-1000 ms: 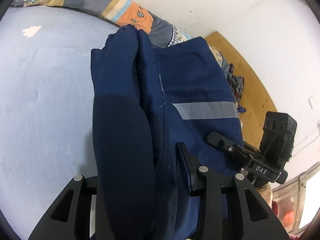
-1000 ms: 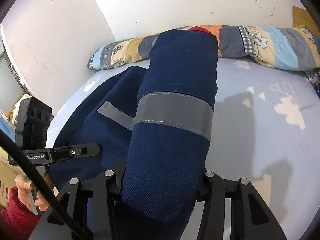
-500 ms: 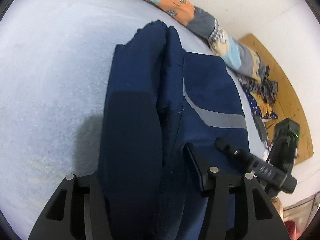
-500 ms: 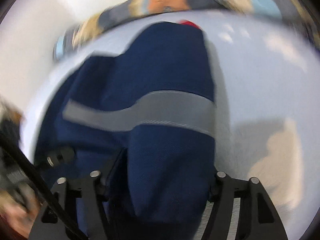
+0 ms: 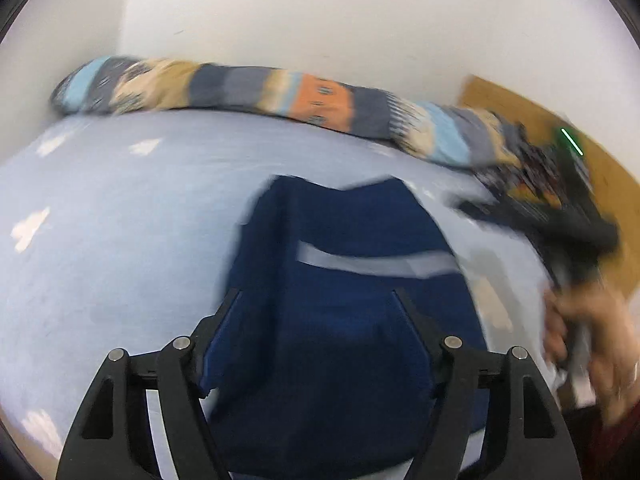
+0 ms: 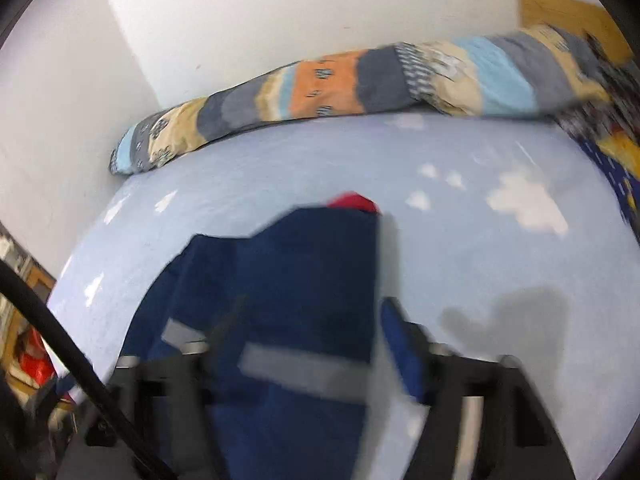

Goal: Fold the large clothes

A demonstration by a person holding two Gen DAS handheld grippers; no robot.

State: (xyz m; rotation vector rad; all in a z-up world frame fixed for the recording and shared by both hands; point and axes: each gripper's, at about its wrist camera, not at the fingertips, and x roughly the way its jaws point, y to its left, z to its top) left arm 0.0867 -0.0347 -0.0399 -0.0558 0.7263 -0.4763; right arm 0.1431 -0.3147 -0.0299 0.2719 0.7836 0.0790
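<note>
Left wrist view, navy garment (image 5: 332,320) folded on bed (image 5: 120,220), patchwork pillow (image 5: 280,96) behind

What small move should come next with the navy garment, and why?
Probably draw both grippers back off the navy garment. It lies folded on the blue sheet, the left gripper is opening around it, and the right gripper is closing beside it, blurred.

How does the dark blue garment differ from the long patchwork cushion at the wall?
The dark blue garment is one plain colour with a grey reflective band; the patchwork cushion shows many colours. The garment lies near, between the left gripper fingers; the cushion lies far, along the wall. Both rest on the pale blue sheet.
</note>
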